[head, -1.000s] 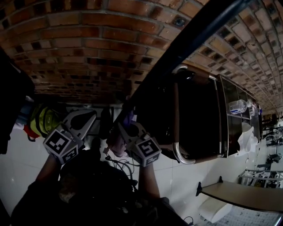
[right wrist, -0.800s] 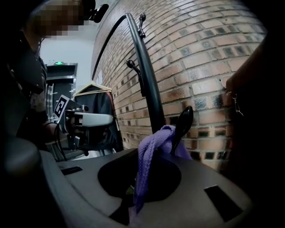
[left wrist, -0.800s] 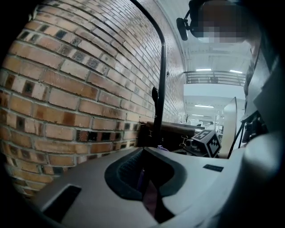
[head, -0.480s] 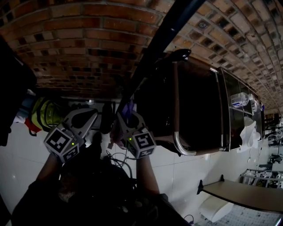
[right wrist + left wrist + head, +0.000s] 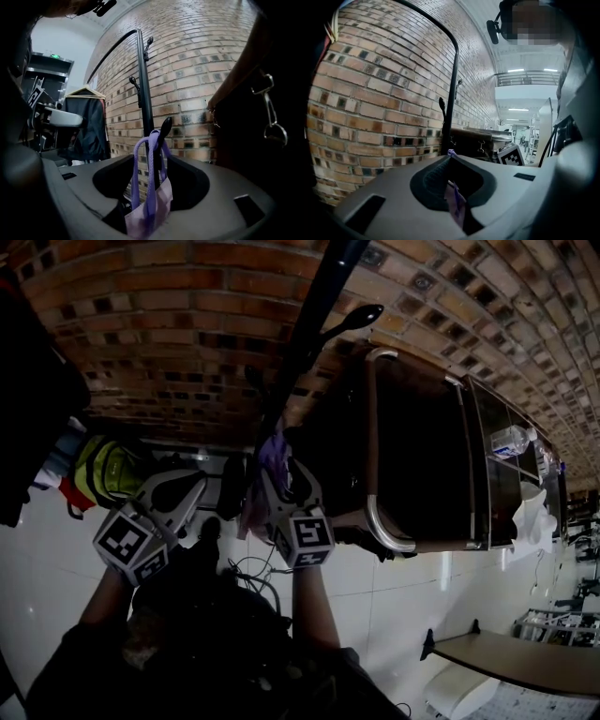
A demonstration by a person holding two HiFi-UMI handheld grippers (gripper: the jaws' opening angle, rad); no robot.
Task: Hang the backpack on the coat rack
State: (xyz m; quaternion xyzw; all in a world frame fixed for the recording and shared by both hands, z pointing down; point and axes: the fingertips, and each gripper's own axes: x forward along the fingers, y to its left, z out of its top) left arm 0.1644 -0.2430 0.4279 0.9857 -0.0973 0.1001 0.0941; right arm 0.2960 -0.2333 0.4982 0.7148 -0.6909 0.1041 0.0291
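Observation:
A small pink backpack point(image 5: 269, 461) hangs by its purple straps point(image 5: 149, 143) from a low hook point(image 5: 166, 125) on the black coat rack pole point(image 5: 310, 326). My right gripper point(image 5: 279, 480) sits around the bag just below the hook. Its jaws are opening, and the bag point(image 5: 151, 211) hangs between them without being pressed. To the left, my left gripper point(image 5: 191, 486) is apart from the bag. In the left gripper view its jaws point(image 5: 449, 153) meet at the tips, pinching a thin purple strip point(image 5: 455, 202).
The brick wall point(image 5: 169, 324) stands right behind the rack. A large dark brown case with a metal tube frame point(image 5: 422, 465) is close on the right. A yellow-green bag point(image 5: 103, 470) and dark hung garments point(image 5: 86, 126) are at the left. Cables point(image 5: 251, 579) lie on the white tiles.
The right gripper's jaws have spread from shut, letting go of the backpack's straps, which now rest on the hook. The pole and hook have shifted in the head view. The left gripper looks unchanged.

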